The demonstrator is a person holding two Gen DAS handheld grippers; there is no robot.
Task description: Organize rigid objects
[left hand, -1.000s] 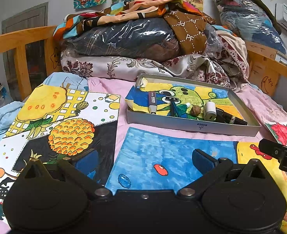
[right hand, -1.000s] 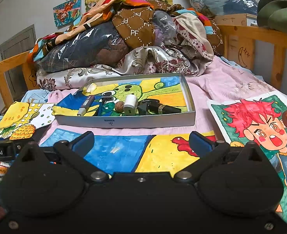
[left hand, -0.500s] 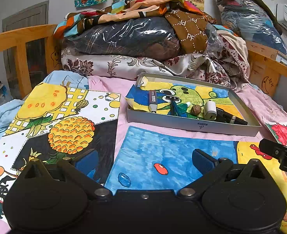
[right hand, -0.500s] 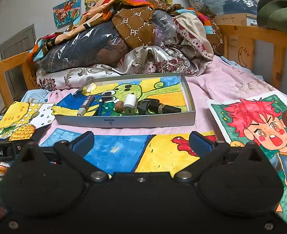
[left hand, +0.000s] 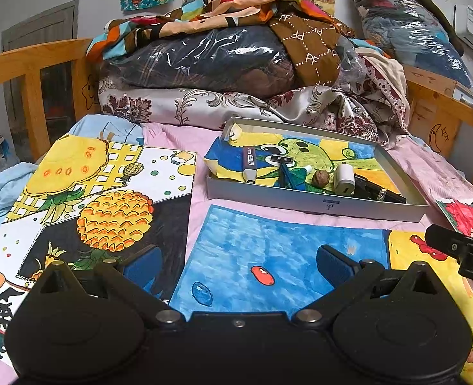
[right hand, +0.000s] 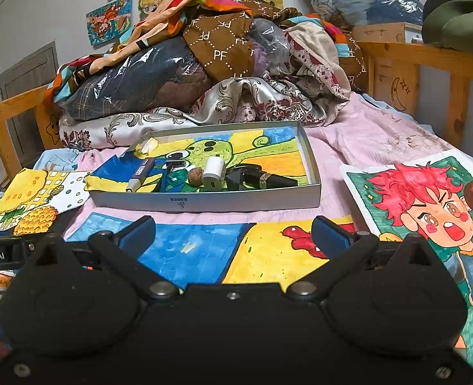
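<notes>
Bed [left hand: 172,134]: covered with drawings, as before.
Left tool [left hand: 236,264]: spread apart, nothing held, position unchanged.
Tray [left hand: 300,200]: marker [left hand: 249,163], razor [left hand: 284,168], walnut [left hand: 320,178], charger [left hand: 344,179] kept inside, unmoved.
Right tool [right hand: 233,235]: spread apart, nothing held, unchanged.

dim, even indoor light; glare on plastic-wrapped bedding [left hand: 201,61]; strong fisheye bending at edges; focus sharp.
</notes>
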